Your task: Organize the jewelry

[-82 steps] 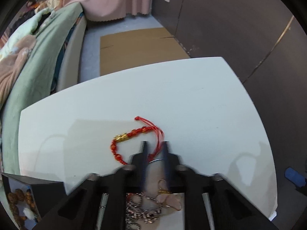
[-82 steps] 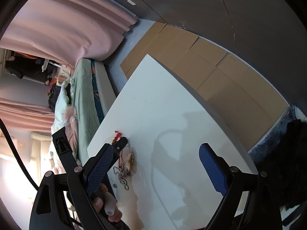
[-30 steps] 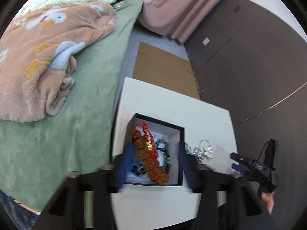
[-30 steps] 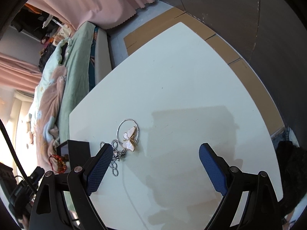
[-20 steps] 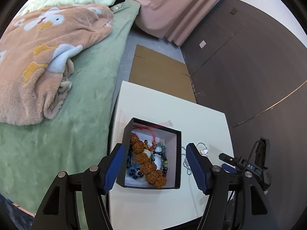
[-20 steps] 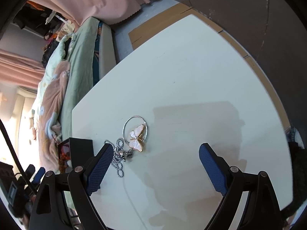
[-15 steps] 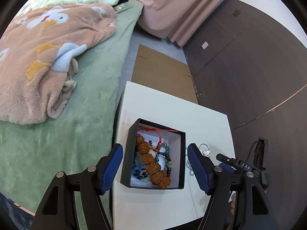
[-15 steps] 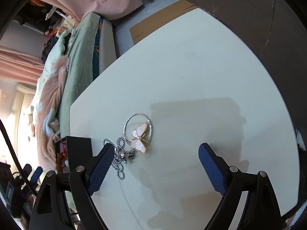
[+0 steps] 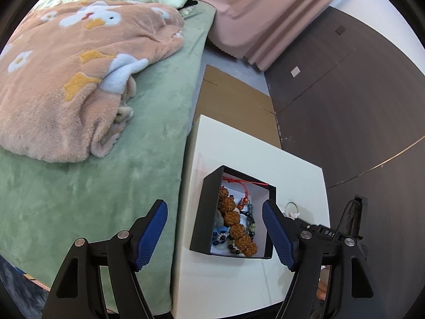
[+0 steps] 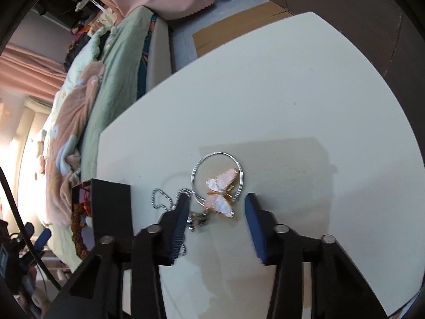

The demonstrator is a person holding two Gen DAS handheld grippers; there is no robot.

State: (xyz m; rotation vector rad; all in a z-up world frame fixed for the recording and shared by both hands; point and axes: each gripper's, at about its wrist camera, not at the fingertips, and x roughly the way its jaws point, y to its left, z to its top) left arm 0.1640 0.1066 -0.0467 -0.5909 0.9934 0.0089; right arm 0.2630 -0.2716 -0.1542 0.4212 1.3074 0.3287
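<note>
Right gripper [image 10: 216, 207] is low over the white table [image 10: 305, 101], jaws spread and empty. The butterfly pendant [image 10: 220, 192] lies directly between the two fingertips, just ahead of them; it is pale pink with a gold rim, wings stacked along the near-far line. It rests across the near edge of a thin silver hoop [image 10: 218, 176], which lies flat and extends to the far side. A silver chain [image 10: 170, 199] is bunched just left of the pendant, partly under the left finger.

Judgement: the right gripper is much the nearer one, and closing here would likely catch pendant and hoop together.

Left gripper [image 9: 215, 224] hangs above the black box [image 9: 233, 215], jaws wide and holding nothing. The box sits at the left edge of the table beside the bed [image 9: 106, 146]. Inside it are a red cord bracelet [image 9: 243, 186], large brown seed beads [image 9: 235, 226] and a green bead strand [image 9: 251, 219].
</note>
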